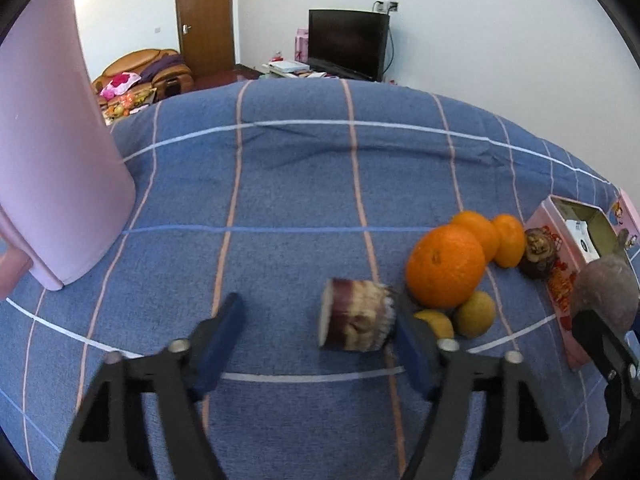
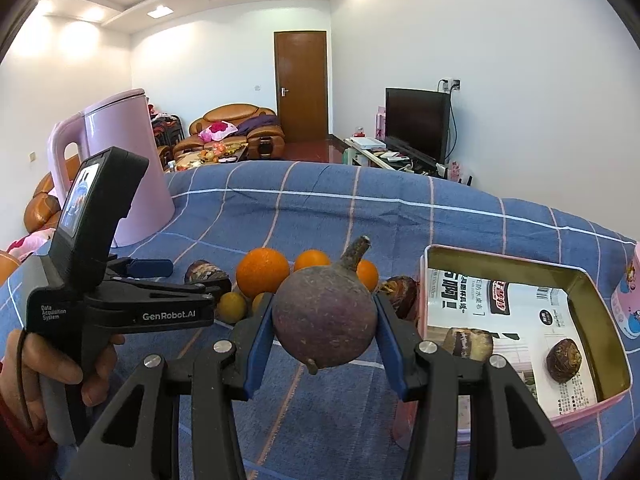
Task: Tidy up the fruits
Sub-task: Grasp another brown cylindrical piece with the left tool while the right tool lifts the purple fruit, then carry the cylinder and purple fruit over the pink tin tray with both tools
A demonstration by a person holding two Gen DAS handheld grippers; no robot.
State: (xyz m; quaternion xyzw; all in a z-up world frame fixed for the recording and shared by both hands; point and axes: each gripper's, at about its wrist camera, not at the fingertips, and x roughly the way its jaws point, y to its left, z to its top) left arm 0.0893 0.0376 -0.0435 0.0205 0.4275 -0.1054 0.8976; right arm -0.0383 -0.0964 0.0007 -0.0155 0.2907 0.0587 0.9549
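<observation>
Nearest my lens: blue-padded fingers of my right gripper (image 2: 325, 320), clamped on a round, dull-purple mangosteen-like fruit (image 2: 325, 316) with a woody stem, held above the blue checked cloth (image 2: 320, 208).

Left gripper (image 1: 316, 324): jaws parted around a short cylinder of purple-skinned sugarcane (image 1: 354, 314). One pad sits at its frayed right end, the other stands clear on the left, so I judge it not yet gripped.

Fruit pile: three oranges (image 1: 445, 266) and two small yellow-green citrus (image 1: 476, 314) just beside the cane, a dark brown knobbly fruit (image 1: 538, 254) behind them.

Destination: pink rectangular tin (image 2: 608, 320) lined with printed paper, already holding a cane piece (image 2: 468, 343) and another brown fruit (image 2: 563, 360).

Step in hand: I read this as carrying the purple fruit towards the tin while the left lines up the cane.

Next move: swing right over the tin's rim, lower, then release. The left needs to close squarely before lifting.
</observation>
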